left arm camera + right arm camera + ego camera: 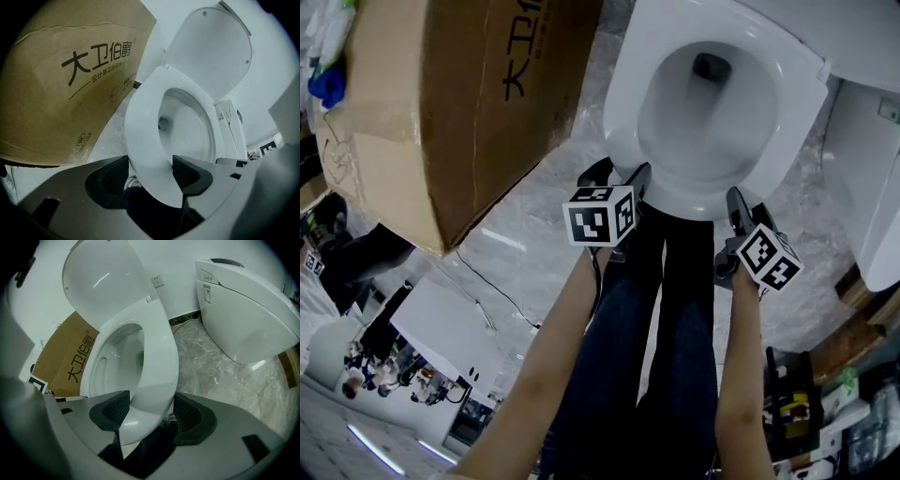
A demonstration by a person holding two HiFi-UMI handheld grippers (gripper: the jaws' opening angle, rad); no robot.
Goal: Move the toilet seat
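The white plastic toilet seat [628, 112] is laid flat on the white ceramic bowl [703, 112], with the lid [211, 51] raised. Its front edge is straddled by the left gripper [150, 176] and the right gripper [150, 411], both with jaws spread wide and nothing clamped. The grasp is judged to be in hand. Next, both pairs of jaws would need to be closed on the rim and raised evenly.

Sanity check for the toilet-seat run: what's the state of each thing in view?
toilet seat, down on the bowl
toilet lid, raised
left gripper, open, seat's front edge between its jaws
right gripper, open, seat's front edge between its jaws
cardboard box, closed
second toilet, lid shut
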